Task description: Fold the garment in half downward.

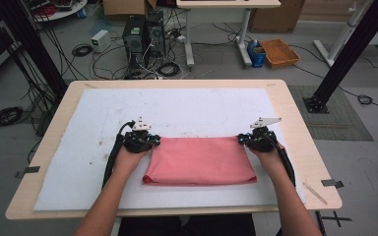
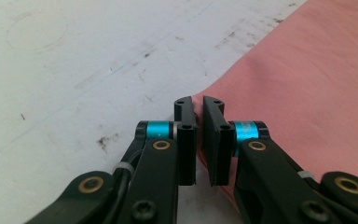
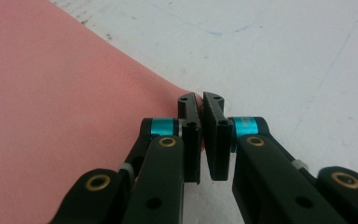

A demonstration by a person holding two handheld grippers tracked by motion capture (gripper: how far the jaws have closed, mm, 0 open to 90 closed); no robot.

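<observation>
A pink cloth [image 1: 200,160] lies folded on the white sheet, near the table's front middle. My left gripper [image 1: 150,142] is at the cloth's far left corner, shut on that corner. In the left gripper view the pink cloth [image 2: 307,88] runs off to the right and its corner is pinched between the jaws of the left gripper [image 2: 199,105]. My right gripper [image 1: 246,141] holds the far right corner the same way. From the right gripper view the pink cloth [image 3: 60,102] spreads to the left, its corner caught between the jaws of the right gripper [image 3: 200,101].
A white sheet [image 1: 187,110] covers most of the wooden table [image 1: 295,123]. Bare stained sheet lies beyond the cloth. A thin stick [image 1: 315,192] rests near the table's front right corner. Computers, cables and an orange tray [image 1: 278,52] stand on the floor behind.
</observation>
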